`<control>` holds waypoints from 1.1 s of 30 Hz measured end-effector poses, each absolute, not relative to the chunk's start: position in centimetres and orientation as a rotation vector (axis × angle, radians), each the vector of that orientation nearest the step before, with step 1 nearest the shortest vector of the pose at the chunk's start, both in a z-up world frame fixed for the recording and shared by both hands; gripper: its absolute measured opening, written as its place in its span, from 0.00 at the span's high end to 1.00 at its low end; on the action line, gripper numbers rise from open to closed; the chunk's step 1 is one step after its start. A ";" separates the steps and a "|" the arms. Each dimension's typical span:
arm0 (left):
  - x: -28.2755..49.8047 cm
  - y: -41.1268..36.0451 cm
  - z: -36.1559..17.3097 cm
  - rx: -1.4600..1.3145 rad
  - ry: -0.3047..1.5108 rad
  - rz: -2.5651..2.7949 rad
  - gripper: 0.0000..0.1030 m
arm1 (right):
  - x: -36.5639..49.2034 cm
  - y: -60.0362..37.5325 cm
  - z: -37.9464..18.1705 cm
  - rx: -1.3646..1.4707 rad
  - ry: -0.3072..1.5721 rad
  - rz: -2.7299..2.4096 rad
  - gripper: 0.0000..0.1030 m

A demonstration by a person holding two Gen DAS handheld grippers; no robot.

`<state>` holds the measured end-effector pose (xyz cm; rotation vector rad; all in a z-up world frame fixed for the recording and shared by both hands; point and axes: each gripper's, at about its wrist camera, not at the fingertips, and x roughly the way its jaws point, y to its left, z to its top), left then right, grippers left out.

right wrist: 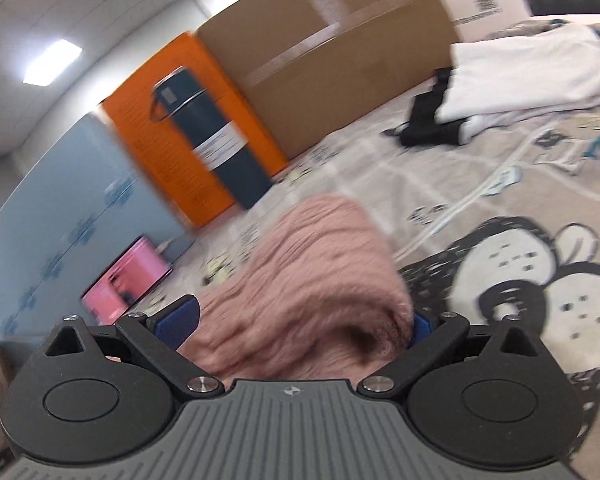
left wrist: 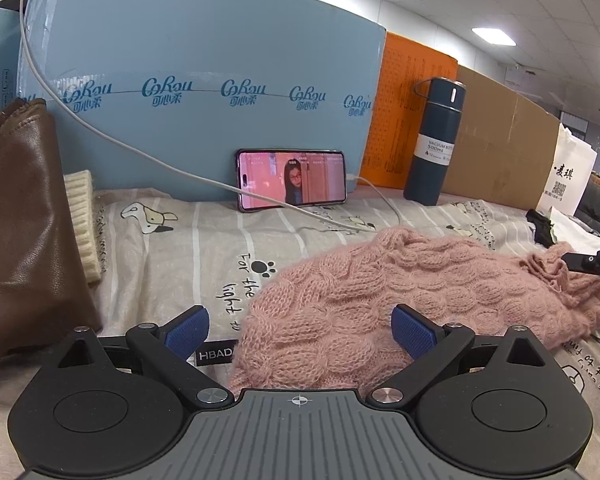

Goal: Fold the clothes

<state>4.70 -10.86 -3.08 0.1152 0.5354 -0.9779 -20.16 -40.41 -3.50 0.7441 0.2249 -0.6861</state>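
The left gripper [left wrist: 300, 330] hangs with its blue-padded fingers [left wrist: 188, 330] spread wide apart, gripping nothing. The pink cable-knit sweater [left wrist: 400, 300] lies bunched on the grey cartoon-print bedsheet [left wrist: 172, 256], filling the gap between those fingers and spreading ahead and to the right. Farther ahead, a smartphone with a pink screen [left wrist: 291, 180] leans on a light blue printed box [left wrist: 204, 92]; a dark teal vacuum bottle [left wrist: 434, 140] stands right of it. In the blurred right wrist view, the right gripper [right wrist: 300, 330] also has the sweater between its parted fingers; whether they pinch it I cannot tell.
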 end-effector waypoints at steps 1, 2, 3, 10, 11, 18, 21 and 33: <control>4.7 -10.9 -3.1 0.115 0.540 -0.983 0.03 | -20.1 -40.2 -3.4 0.737 0.222 -0.678 0.16; 4.7 -10.9 -3.1 0.113 0.543 -0.988 0.03 | -20.2 -40.1 -3.3 0.731 0.213 -0.682 0.30; 4.7 -10.9 -3.1 0.111 0.547 -0.993 0.03 | -20.3 -40.0 -3.3 0.726 0.205 -0.686 0.38; 4.3 -10.8 -3.0 0.084 0.550 -1.063 0.03 | -21.3 -39.4 -2.5 0.687 0.089 -0.675 0.69; 4.1 -10.8 -2.9 0.084 0.542 -1.082 0.03 | -21.5 -39.1 -2.2 0.660 0.070 -0.673 0.70; 3.1 -10.3 -2.2 0.066 0.484 -1.135 0.03 | -23.2 -39.9 0.2 0.605 -0.001 -0.691 0.74; 3.1 -10.1 -1.8 0.082 0.458 -1.073 0.03 | -23.0 -40.6 0.8 0.538 0.056 -0.727 0.74; 4.6 -10.4 -2.5 0.161 0.514 -0.915 0.03 | -15.2 -30.2 1.6 -0.238 0.148 -0.730 0.72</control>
